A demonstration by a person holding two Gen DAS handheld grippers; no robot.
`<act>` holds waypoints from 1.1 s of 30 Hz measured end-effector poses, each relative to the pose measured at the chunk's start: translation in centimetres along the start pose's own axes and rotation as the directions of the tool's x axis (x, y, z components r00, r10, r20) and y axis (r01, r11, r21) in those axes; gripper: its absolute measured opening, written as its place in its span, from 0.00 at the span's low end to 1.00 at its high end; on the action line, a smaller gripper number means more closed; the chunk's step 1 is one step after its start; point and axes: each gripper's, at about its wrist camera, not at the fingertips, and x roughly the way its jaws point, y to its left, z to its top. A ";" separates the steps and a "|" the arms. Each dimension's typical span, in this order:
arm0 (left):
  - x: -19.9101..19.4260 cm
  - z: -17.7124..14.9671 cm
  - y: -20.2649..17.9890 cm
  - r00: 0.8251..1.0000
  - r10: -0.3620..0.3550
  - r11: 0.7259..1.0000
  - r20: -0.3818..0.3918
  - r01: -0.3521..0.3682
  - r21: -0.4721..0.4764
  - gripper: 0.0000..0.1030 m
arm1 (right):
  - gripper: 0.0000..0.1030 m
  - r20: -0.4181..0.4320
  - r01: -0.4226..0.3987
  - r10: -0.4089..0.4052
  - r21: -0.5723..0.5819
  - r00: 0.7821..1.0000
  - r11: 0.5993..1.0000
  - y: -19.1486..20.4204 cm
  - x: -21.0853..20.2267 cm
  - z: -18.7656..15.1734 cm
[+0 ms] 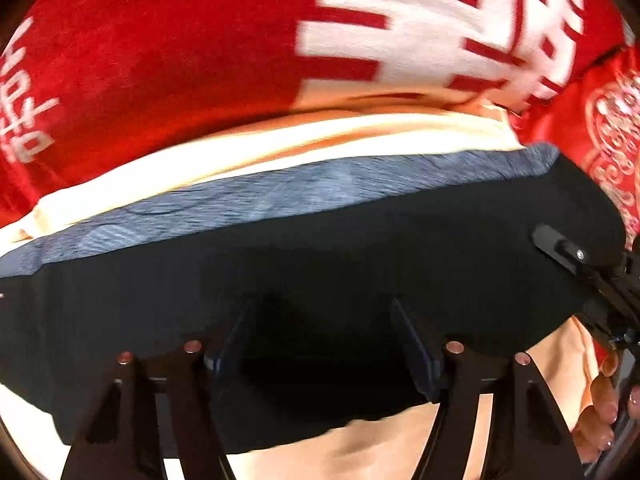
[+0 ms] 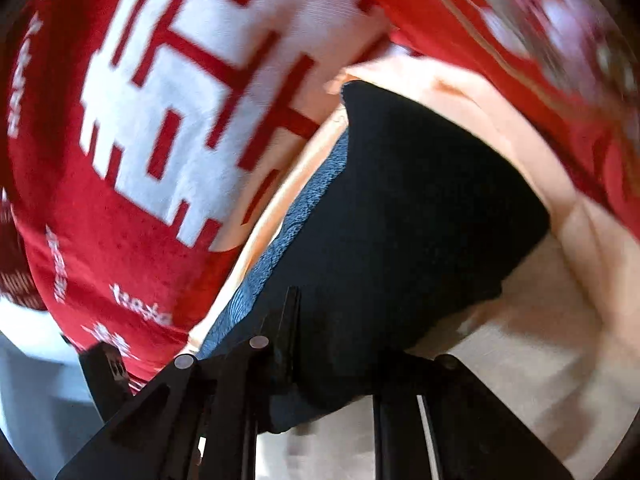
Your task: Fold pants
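Only the left view shows a hand (image 1: 604, 412).

I can read almost nothing for certain. On the red blanket (image 1: 160, 80) I see a large white block character (image 1: 440, 28) with red strokes, cut off and blurred. Small white lettering (image 1: 28, 120) runs along its left side in the left wrist view, too smeared to spell. The red patterned cloth (image 1: 612, 128) carries pale ornamental marks, unreadable.
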 end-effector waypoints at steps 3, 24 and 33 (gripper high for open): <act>2.2 -0.9 -0.9 1.000 0.005 1.000 0.016 -0.006 0.031 0.69 | 0.15 -0.006 0.032 -0.032 -0.043 0.999 0.999 1.3 -0.1 -0.2; -6.2 -3.7 13.6 0.997 -0.016 0.998 0.078 0.020 -0.054 0.88 | 0.16 0.167 0.428 -0.424 -0.628 0.890 0.650 20.6 5.6 -9.9; -7.9 -7.9 27.6 0.991 0.135 0.971 0.007 -0.130 -0.201 0.88 | 0.28 0.218 0.529 -0.599 -0.743 0.771 0.410 24.2 17.6 -20.0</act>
